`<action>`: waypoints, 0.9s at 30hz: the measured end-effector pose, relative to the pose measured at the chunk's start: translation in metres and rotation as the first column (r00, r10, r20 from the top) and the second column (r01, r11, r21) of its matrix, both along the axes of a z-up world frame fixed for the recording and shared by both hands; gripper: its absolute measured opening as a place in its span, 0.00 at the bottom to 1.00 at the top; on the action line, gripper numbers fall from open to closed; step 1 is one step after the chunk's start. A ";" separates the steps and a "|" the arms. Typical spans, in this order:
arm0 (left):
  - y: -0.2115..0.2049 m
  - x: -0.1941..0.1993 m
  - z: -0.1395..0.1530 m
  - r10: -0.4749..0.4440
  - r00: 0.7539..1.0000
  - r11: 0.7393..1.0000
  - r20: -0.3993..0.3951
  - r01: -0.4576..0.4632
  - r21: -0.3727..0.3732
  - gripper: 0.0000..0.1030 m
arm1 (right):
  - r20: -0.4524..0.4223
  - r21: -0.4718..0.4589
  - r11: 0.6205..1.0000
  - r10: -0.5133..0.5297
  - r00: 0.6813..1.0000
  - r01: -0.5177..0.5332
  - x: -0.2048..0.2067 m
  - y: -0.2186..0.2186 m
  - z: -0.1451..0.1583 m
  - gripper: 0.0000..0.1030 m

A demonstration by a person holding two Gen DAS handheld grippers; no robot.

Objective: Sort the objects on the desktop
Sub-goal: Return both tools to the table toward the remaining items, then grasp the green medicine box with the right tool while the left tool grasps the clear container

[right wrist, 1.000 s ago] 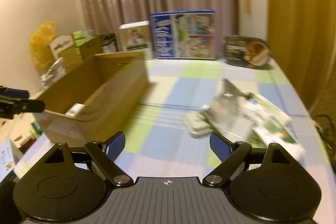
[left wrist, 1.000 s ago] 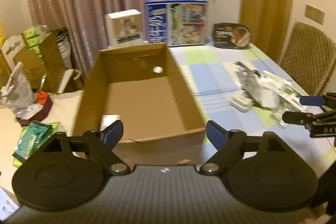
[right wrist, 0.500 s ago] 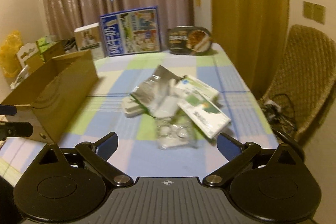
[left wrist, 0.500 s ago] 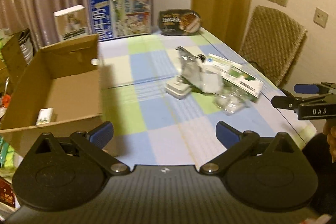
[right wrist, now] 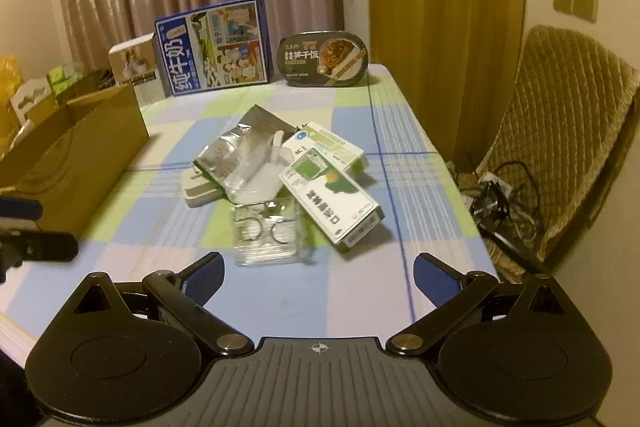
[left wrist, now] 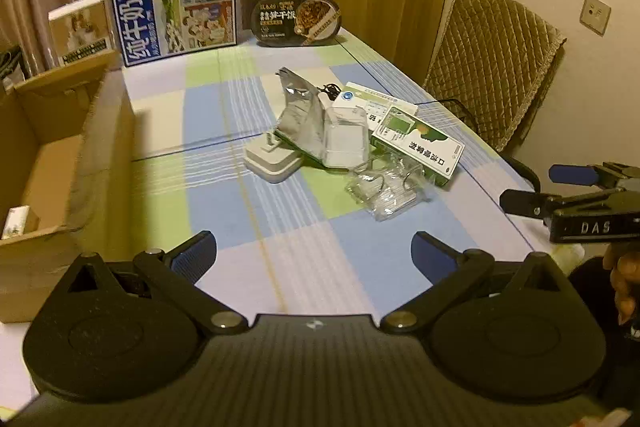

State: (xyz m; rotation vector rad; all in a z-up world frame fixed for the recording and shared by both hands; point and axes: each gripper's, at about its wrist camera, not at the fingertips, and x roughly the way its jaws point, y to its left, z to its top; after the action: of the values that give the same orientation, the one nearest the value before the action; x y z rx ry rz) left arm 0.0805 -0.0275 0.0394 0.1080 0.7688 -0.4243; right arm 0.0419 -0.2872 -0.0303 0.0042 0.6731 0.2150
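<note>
A pile of objects lies mid-table: a silver foil pouch (left wrist: pixel 300 119), a white charger block (left wrist: pixel 272 163), a clear plastic packet with rings (left wrist: pixel 384 191) and two green-and-white medicine boxes (left wrist: pixel 420 147). The pile also shows in the right wrist view, with the pouch (right wrist: pixel 236 155), the packet (right wrist: pixel 266 231) and the front box (right wrist: pixel 332 203). An open cardboard box (left wrist: pixel 44 163) stands at the table's left, a small white box (left wrist: pixel 14 221) inside. My left gripper (left wrist: pixel 314 247) is open and empty, short of the pile. My right gripper (right wrist: pixel 318 273) is open and empty just before the packet.
A blue milk carton case (left wrist: pixel 176 7), a small beige box (left wrist: pixel 78 27) and a black meal tray (left wrist: pixel 298 19) stand at the table's far end. A quilted chair (left wrist: pixel 492 67) is on the right, cables (right wrist: pixel 496 203) on the floor beside it.
Both grippers have swung right, from the cardboard box to the pile, and the right one has come closer to it. Both stay open and empty.
</note>
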 end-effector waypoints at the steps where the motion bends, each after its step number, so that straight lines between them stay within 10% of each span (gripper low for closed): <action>1: -0.003 0.003 -0.002 0.004 1.000 1.000 -0.003 -0.004 -0.005 0.99 | -0.001 -0.011 1.000 0.008 1.000 -0.008 0.005 -0.002 -0.002 0.95; 13: -0.058 0.046 -0.033 0.018 1.000 1.000 -0.017 -0.018 0.016 0.99 | -0.052 -0.165 0.955 0.242 0.969 -0.248 0.072 -0.018 -0.036 0.75; 27: -0.117 0.095 -0.072 0.002 0.997 1.000 -0.080 -0.005 -0.025 0.99 | -0.096 -0.306 0.840 0.440 0.893 -0.447 0.117 -0.015 -0.078 0.74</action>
State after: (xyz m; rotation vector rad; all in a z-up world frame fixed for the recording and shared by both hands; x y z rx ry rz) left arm 0.1754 -0.1448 -0.0329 0.0663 0.8422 -0.4369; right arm 0.1587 -0.3021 -0.1079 -0.4707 0.7191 0.5527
